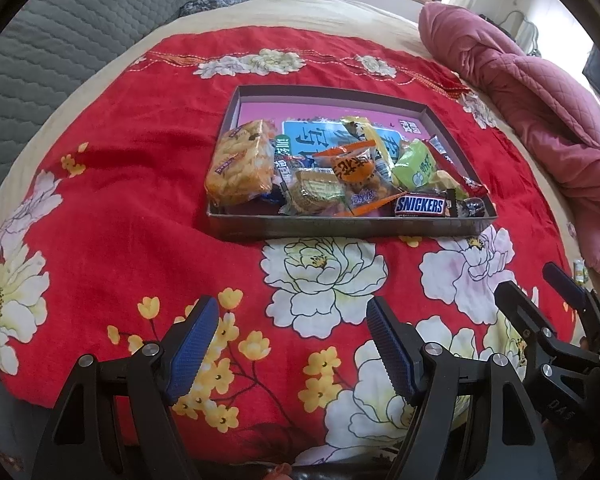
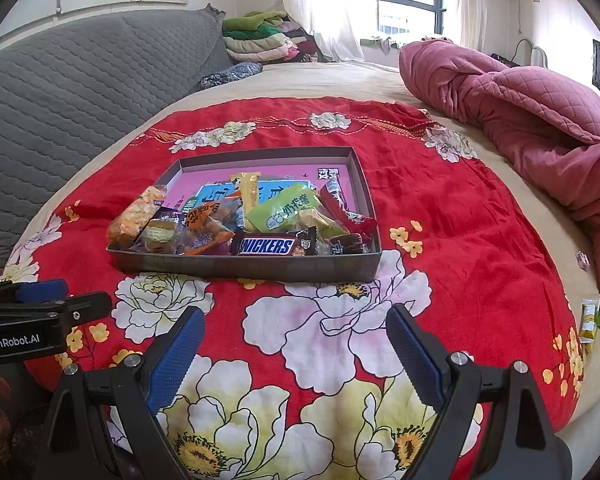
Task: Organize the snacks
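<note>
A shallow grey box (image 1: 340, 227) (image 2: 260, 266) sits on a red flowered cloth (image 1: 120, 200) on the bed. It holds several wrapped snacks heaped at its near side: an orange biscuit pack (image 1: 240, 162) (image 2: 136, 216), a Snickers bar (image 1: 420, 205) (image 2: 266, 246), a green packet (image 1: 414, 164) (image 2: 284, 210). My left gripper (image 1: 292, 320) is open and empty, hovering over the cloth in front of the box. My right gripper (image 2: 296, 328) is open and empty, also in front of the box; it shows at the right edge of the left wrist view (image 1: 536, 280).
A crumpled pink quilt (image 1: 540, 100) (image 2: 540, 120) lies to the right. A grey quilted headboard (image 2: 80, 80) stands to the left. Folded clothes (image 2: 260, 40) are stacked at the back. Small green-yellow packets (image 2: 592, 320) lie on the beige sheet at the right edge.
</note>
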Demonstrator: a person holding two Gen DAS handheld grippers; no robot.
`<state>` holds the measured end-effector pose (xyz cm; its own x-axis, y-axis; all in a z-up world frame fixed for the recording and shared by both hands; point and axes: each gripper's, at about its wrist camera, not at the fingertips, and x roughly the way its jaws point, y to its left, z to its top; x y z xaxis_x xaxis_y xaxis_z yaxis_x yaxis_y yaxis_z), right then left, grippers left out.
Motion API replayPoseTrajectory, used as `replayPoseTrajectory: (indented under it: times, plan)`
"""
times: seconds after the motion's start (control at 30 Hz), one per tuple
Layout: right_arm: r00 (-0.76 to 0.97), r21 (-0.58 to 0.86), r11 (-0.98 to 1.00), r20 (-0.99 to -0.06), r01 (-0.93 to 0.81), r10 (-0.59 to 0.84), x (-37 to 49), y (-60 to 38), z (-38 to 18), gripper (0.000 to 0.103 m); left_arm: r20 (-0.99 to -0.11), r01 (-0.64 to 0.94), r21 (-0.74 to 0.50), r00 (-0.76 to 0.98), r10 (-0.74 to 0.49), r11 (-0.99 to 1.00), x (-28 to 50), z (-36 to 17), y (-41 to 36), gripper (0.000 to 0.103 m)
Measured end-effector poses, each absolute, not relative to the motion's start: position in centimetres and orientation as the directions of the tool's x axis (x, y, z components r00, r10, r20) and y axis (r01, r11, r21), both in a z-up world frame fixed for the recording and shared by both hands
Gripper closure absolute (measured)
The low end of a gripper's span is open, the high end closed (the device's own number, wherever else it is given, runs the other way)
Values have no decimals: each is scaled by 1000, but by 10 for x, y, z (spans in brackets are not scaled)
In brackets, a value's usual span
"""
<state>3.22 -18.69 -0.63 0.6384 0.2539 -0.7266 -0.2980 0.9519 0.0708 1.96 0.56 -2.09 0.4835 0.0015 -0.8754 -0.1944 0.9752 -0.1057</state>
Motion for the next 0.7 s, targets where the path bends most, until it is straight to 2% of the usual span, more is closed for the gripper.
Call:
replayPoseTrajectory:
  times: [0.7]
  plan:
    - [629, 71, 955, -738, -289, 245, 35, -187, -9, 12, -881, -197, -113, 473, -7, 974, 22, -25, 7, 26]
